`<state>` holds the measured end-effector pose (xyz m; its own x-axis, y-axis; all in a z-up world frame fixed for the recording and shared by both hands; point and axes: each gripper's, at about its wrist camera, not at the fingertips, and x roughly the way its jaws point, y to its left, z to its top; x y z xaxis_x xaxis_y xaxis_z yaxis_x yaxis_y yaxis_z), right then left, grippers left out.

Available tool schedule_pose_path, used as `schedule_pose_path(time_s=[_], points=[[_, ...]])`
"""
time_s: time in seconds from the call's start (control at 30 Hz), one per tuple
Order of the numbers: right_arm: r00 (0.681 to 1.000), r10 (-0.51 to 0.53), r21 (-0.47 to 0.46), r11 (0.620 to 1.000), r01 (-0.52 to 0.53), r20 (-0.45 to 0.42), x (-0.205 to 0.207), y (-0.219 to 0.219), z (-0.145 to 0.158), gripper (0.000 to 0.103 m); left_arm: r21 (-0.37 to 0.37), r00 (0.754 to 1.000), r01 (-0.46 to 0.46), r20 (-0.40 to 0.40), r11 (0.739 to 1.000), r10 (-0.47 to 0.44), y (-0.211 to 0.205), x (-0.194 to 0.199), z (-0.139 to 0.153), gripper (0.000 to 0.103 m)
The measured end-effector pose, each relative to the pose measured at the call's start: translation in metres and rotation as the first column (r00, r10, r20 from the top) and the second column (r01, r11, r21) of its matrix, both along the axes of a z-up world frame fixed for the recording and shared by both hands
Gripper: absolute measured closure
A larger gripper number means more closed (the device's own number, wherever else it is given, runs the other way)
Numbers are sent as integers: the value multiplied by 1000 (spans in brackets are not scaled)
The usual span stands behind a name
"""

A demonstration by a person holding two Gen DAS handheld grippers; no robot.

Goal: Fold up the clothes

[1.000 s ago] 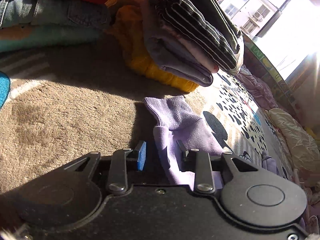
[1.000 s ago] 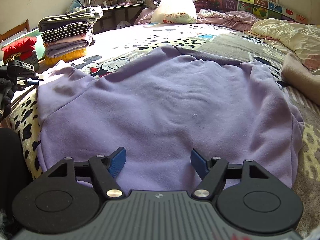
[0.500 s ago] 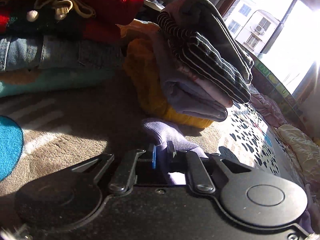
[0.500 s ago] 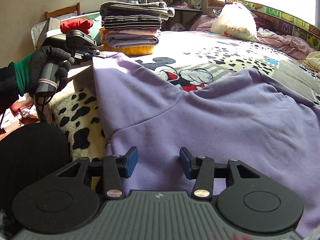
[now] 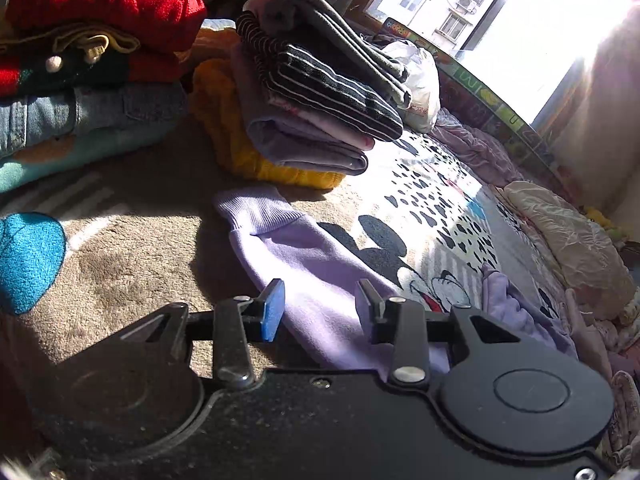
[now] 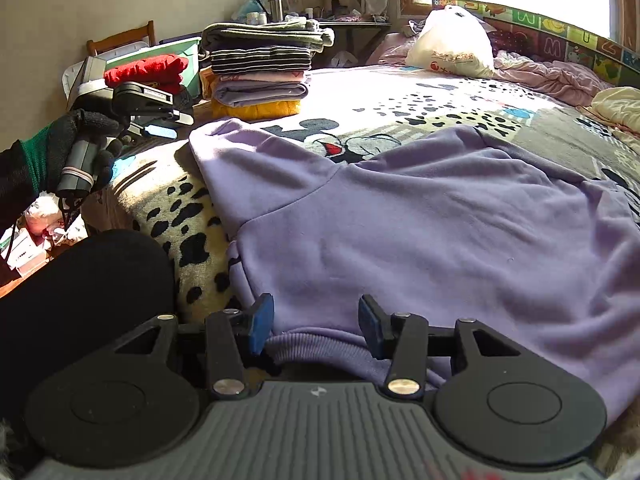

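Both pairs of jaws stand apart with nothing clamped between them. The left gripper (image 5: 316,312) hangs over the sleeve (image 5: 320,276) of the lilac sweatshirt (image 6: 420,220), its blue pads on either side of the cloth but not closed on it; the ribbed cuff (image 5: 256,210) lies out ahead, just short of the yellow bottom garment of a folded stack (image 5: 304,92). The right gripper (image 6: 316,324) sits at the ribbed hem (image 6: 320,346), jaws spread across it.

The sweatshirt lies flat and spread on the spotted Mickey Mouse blanket (image 6: 400,112) covering the bed, one sleeve stretched toward the left gripper's side. It looks smoothed out but shows no fold yet, so this garment is at its very start: sleeves to bring in, body to double over.

Further out, finished work is plain: the striped-and-grey stack, and beside it a second pile (image 5: 84,64) with a red knit on top of denim. A white plastic bag (image 6: 452,48) and rumpled pink bedding (image 6: 552,76) sit near the window; whether more clothes wait there I cannot tell.
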<state>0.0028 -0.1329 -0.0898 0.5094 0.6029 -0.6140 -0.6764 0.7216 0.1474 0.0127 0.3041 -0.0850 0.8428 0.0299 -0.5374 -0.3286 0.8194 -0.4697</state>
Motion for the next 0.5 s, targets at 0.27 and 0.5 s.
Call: schedule_pose_path(time_s=[0.27, 0.5], points=[[849, -469, 240, 819, 522, -245, 1, -146, -13, 54, 83, 877, 481, -33, 873, -480, -178, 6, 4, 64], [751, -506, 372, 658, 654, -424, 8, -180, -59, 54, 256, 720, 689, -349, 678, -600, -280, 34, -39, 63]])
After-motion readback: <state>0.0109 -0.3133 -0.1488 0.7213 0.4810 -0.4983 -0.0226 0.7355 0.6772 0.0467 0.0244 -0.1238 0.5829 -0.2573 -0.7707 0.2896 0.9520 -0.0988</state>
